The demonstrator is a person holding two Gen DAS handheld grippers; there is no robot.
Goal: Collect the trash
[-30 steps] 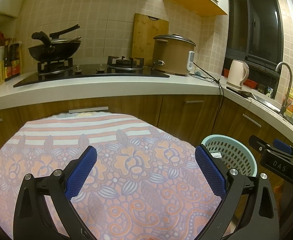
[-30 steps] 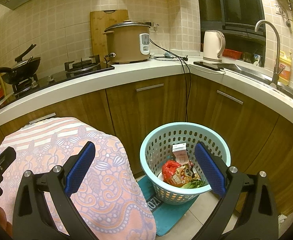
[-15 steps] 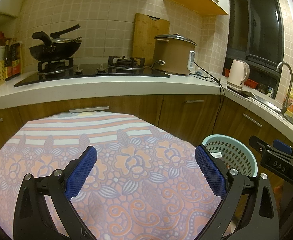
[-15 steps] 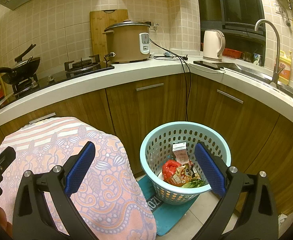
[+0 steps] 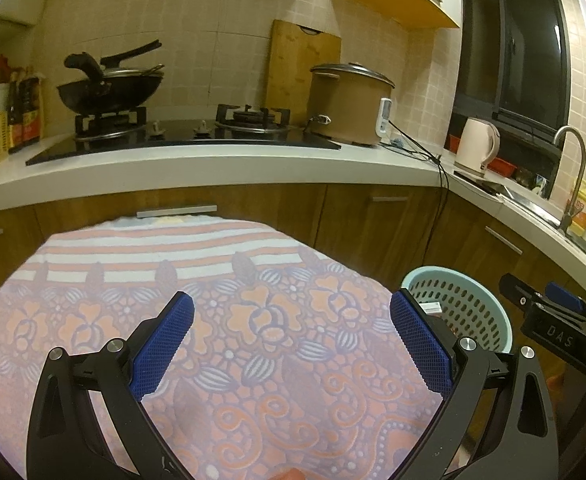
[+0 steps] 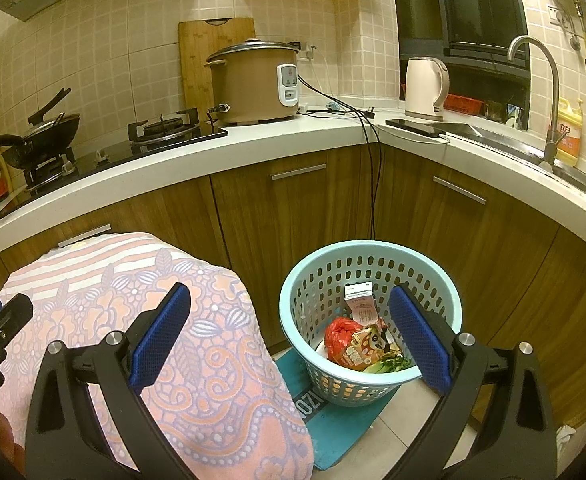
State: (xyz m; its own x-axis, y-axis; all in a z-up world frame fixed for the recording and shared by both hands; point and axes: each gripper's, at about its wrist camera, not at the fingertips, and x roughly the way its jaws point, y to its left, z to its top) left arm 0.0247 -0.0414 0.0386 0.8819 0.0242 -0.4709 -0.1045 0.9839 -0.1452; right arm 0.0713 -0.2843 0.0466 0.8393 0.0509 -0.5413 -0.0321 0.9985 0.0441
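Note:
A light blue perforated basket (image 6: 373, 252) stands on the floor at the cabinet corner. It holds a small white carton (image 6: 360, 304), a red bag (image 6: 339, 334), a snack packet (image 6: 367, 350) and some green scraps (image 6: 389, 364). My right gripper (image 6: 291, 334) hangs open above and in front of the basket, nothing between its fingers. My left gripper (image 5: 293, 346) is open over a floral cloth (image 5: 221, 320) covering a table. The same basket (image 5: 459, 304) shows at the right of the left wrist view, with the right gripper's body (image 5: 553, 320) beside it.
A white counter (image 6: 253, 148) curves around the corner with a wok (image 5: 111, 88), gas hob (image 5: 181, 130), rice cooker (image 6: 255, 84), kettle (image 6: 427, 88) and sink tap (image 6: 533, 92). Black cords (image 6: 375, 184) hang down the wooden cabinets. A teal mat (image 6: 341, 420) lies under the basket.

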